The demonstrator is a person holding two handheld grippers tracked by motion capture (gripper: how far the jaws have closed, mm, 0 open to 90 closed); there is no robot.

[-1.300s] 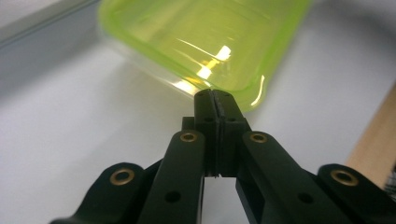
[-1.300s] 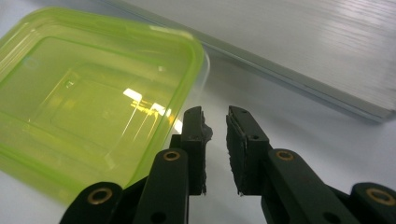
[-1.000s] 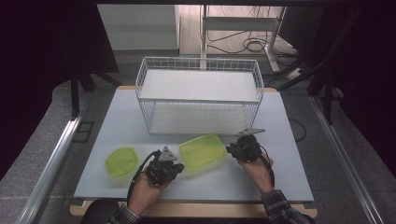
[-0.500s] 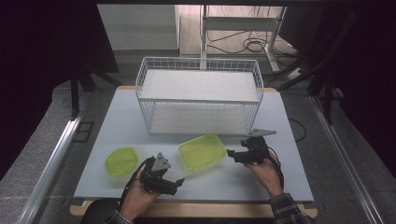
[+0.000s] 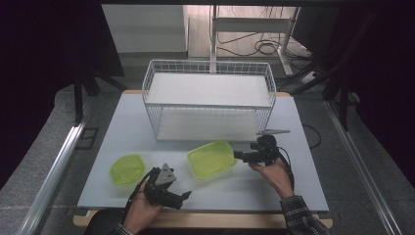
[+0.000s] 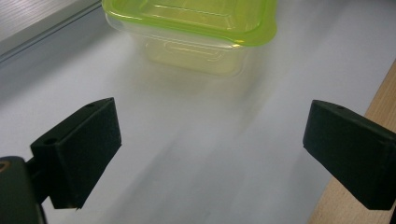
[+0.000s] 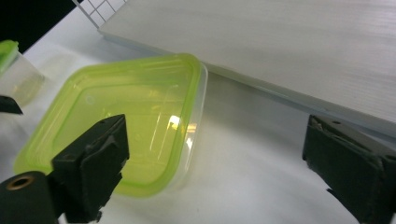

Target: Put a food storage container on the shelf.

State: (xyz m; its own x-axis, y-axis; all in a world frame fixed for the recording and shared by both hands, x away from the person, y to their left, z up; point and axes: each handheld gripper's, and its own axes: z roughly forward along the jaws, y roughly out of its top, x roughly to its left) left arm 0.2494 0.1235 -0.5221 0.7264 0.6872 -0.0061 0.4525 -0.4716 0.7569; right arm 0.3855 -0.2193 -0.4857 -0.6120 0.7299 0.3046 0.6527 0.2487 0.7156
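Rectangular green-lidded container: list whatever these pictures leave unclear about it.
- Rectangular container: its contents; high view, the green lid covers them.
- Its far end: left gripper view, cut by the top edge.
- Its near edge: right gripper view, partly behind the right gripper's jaw.
- Lid seal: too small, blurred.

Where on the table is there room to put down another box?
The table is bare along its left edge, beside the small round box, and on the right, behind the right tool. It is crowded in front, around the rectangular box and wire basket.
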